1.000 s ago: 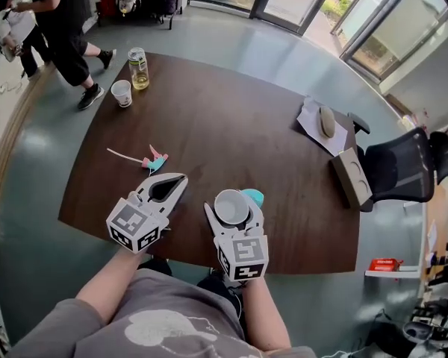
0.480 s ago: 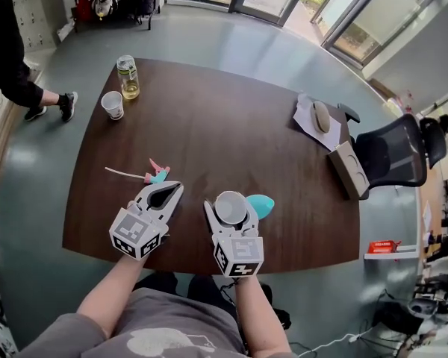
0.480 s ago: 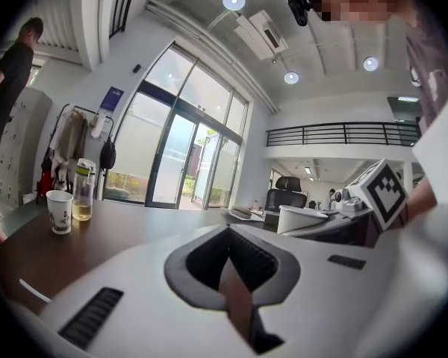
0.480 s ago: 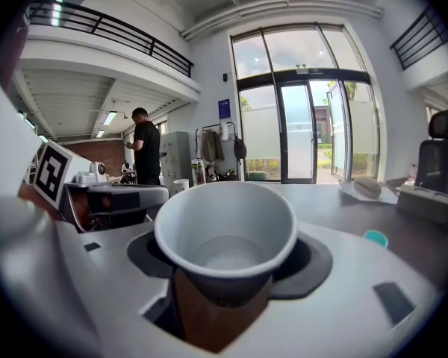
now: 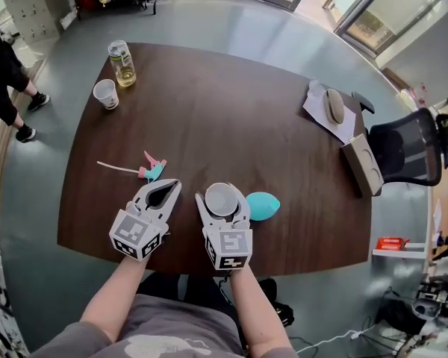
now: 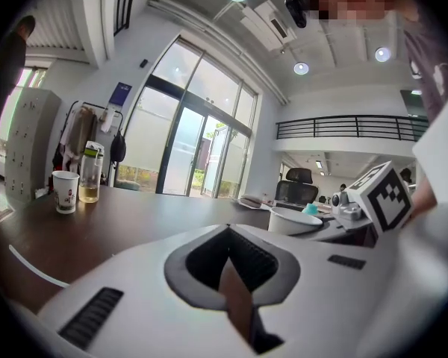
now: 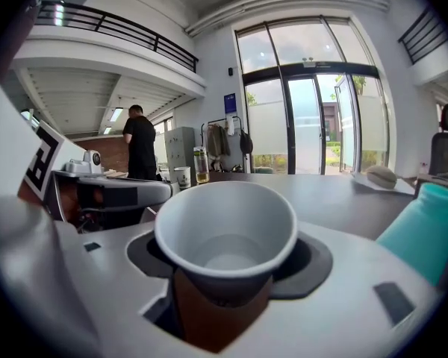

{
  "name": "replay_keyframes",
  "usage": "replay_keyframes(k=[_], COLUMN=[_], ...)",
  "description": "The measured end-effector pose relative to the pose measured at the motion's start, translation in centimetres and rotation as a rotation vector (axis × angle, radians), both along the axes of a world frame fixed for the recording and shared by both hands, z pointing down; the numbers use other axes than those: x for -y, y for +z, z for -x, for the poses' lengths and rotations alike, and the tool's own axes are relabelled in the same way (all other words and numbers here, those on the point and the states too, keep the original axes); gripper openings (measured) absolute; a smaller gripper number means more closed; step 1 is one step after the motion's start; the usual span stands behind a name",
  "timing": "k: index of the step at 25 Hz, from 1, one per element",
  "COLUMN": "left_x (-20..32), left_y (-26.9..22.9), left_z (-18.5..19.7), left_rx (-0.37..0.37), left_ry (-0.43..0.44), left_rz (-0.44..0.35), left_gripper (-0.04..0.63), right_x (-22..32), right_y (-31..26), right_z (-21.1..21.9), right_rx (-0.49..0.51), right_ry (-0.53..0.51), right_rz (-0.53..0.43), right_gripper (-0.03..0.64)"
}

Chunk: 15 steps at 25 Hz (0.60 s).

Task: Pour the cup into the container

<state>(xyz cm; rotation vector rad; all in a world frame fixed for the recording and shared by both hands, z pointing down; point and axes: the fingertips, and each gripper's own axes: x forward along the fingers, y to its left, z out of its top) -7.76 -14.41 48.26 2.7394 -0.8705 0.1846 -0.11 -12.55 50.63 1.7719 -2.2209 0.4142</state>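
Nearest the body, at the table's (image 5: 231,118) front edge: left gripper (image 5: 172,187), jaws clenched together, nothing between them, idle beside the right one. Right gripper (image 5: 222,198) is clamped on the white paper cup (image 7: 225,230). The cup is upright, mouth up, its axis vertical, held low over the table edge. Its inside looks white; can't tell whether there is liquid in it.

Key relation: the teal container (image 5: 262,206) lies just to the right of the cup, on the table, close beside the right jaw. Touching or not, can't tell. In the head view it looks egg-shaped, long axis roughly left-right. Whether its top is open can't be made out. The right hand is clearly the nearer one, and the left has the cup between it and the container. The pour would likely mean tipping the cup rightward over the teal rim.

Further out on the left: a pink-and-teal small item (image 5: 152,168) with a thin white stick. Far left corner: a second paper cup (image 5: 104,93) and a bottle (image 5: 122,63) of yellowish liquid. Far right: a mouse (image 5: 334,105) on a sheet of paper, then a box (image 5: 364,162) and an office chair (image 5: 412,149).

Writing: none readable. The print on the far cup and the bottle label is too small. Only black square markers show on the gripper cubes.
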Motion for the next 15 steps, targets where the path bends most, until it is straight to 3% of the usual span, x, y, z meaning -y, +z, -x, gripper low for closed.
replay_keyframes(k=[15], left_x=[1.0], left_y=[4.6], left_z=[-0.4], left_rx=[0.026], left_ry=[-0.058], left_rz=[0.063], left_gripper=[0.006], right_x=[1.0], right_y=[3.3], right_z=[0.4], right_rx=[-0.010], right_ry=[-0.048], right_rz=[-0.013], right_gripper=[0.305])
